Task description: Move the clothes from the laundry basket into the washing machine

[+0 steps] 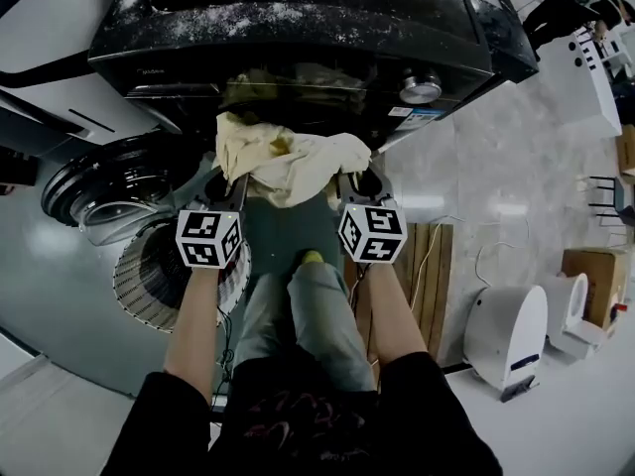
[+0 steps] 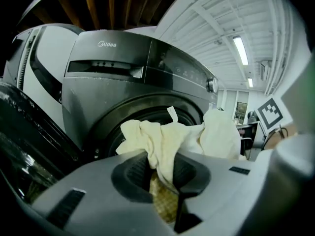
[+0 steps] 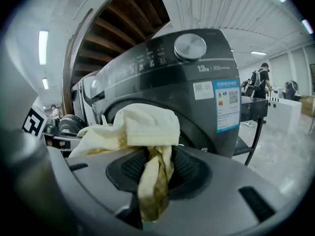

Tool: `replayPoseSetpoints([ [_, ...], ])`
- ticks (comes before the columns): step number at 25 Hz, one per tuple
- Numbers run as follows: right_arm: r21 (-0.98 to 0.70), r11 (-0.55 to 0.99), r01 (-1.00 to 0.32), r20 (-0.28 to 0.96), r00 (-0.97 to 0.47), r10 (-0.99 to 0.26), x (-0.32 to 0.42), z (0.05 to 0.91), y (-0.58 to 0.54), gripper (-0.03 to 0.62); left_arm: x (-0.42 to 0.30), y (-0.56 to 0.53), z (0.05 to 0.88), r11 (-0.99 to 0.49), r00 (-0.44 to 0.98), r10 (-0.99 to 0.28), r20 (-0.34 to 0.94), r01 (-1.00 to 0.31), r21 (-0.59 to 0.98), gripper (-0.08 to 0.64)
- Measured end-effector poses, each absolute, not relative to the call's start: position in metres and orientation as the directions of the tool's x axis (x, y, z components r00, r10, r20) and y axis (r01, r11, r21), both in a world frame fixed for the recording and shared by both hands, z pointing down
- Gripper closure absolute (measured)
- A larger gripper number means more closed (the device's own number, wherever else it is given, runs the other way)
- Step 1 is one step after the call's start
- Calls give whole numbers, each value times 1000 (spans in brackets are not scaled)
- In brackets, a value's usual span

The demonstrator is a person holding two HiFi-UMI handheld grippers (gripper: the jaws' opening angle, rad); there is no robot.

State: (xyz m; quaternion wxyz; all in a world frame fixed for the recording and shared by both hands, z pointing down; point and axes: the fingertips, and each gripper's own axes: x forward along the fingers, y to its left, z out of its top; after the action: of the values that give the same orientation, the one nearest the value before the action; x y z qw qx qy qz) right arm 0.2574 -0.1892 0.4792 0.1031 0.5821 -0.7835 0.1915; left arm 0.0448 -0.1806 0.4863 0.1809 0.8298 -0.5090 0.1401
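Observation:
A cream-yellow garment [image 1: 288, 162] hangs bunched between my two grippers, right in front of the dark washing machine [image 1: 298, 28] and its round drum opening [image 1: 288, 92]. My left gripper [image 1: 236, 181] is shut on the garment's left end; in the left gripper view the cloth [image 2: 167, 146] is pinched between the jaws before the drum opening [image 2: 147, 117]. My right gripper [image 1: 349, 181] is shut on the right end, and in the right gripper view a twisted strip of the cloth [image 3: 155, 173] runs down through the jaws. The washing machine [image 3: 187, 82] fills that view.
The open washer door [image 1: 99, 191] lies at the left. A white slatted laundry basket [image 1: 159, 276] stands on the floor under my left arm. A wooden pallet [image 1: 427, 266] and white appliances [image 1: 506, 335] sit at the right. A person stands far off [image 3: 261, 80].

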Motion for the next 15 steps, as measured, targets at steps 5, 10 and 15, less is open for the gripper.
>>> replayPoseSetpoints([
  [5,-185,244,-952,363,-297,-883,253,527,-217,482,42,-209,530,-394,423,-828,367,-906,156,485],
  [10,-164,252,-954,319,-293,-901,248,559,-248,483,41,-242,560,-372,410,-864,291,-911,181,485],
  [15,-139,215,-967,285,-247,-926,239,583,-279,483,41,-277,583,-376,413,-882,226,-907,192,485],
])
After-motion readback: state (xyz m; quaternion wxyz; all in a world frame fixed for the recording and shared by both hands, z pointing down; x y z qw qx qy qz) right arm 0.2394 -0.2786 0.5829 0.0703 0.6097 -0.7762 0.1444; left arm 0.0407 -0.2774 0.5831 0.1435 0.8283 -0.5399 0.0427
